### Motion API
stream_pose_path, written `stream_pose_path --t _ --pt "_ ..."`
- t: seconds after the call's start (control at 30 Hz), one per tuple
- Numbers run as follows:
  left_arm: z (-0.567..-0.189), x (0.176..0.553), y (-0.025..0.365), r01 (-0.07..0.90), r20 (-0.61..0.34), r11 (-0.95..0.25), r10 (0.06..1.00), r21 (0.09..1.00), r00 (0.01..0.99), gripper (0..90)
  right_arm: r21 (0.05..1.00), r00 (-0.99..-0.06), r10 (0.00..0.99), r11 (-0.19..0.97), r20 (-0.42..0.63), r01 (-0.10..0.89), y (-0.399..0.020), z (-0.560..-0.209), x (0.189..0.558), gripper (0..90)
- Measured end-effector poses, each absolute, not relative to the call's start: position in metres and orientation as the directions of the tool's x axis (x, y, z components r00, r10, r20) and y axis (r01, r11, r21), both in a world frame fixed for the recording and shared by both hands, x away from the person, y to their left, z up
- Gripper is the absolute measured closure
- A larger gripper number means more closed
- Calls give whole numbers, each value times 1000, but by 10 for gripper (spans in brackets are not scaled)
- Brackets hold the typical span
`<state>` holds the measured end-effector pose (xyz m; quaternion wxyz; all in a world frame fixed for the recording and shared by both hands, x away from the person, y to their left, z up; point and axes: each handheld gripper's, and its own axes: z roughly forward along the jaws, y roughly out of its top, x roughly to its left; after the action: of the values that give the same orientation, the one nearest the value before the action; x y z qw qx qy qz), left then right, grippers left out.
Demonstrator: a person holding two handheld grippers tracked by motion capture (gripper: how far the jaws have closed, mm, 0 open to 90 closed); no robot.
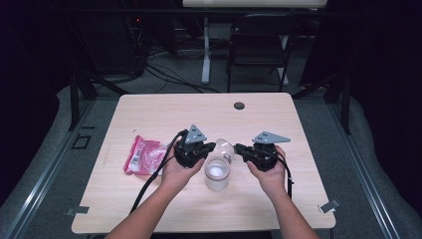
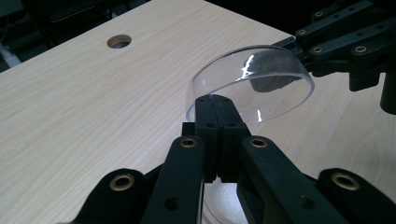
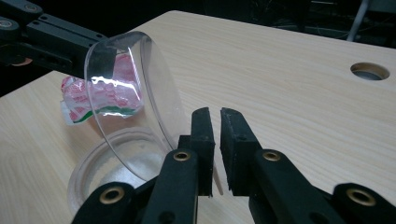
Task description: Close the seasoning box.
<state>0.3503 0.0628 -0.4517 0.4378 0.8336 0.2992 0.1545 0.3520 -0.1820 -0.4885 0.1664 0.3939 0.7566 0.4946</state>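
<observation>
A clear round lid [image 1: 225,148] hangs tilted between my two grippers, just above an open clear tub [image 1: 217,173] with white contents. My left gripper [image 2: 215,100] is shut on the lid's near rim [image 2: 280,100], its pads tight together. My right gripper [image 3: 214,114] straddles the opposite rim of the lid [image 3: 126,93]; its jaws stand a little apart with a thin sliver of the rim between them. In the high view the left gripper [image 1: 213,146] and right gripper [image 1: 238,148] face each other across the lid. The tub [image 3: 102,163] sits below the right jaws.
A red and white pouch [image 1: 144,154] lies on the table left of the left hand; it also shows through the lid as a pouch [image 3: 74,100]. A cable hole [image 1: 239,105] is at the table's far edge. A folding chair [image 1: 259,40] stands beyond.
</observation>
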Motion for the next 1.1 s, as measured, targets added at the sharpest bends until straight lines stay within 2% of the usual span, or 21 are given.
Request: stream_pose_path --t 1.1 --pt "-484 328 78 400 -47 -444 620 801 783 897 882 -705 699 255 116 397 -165 -487 343 818"
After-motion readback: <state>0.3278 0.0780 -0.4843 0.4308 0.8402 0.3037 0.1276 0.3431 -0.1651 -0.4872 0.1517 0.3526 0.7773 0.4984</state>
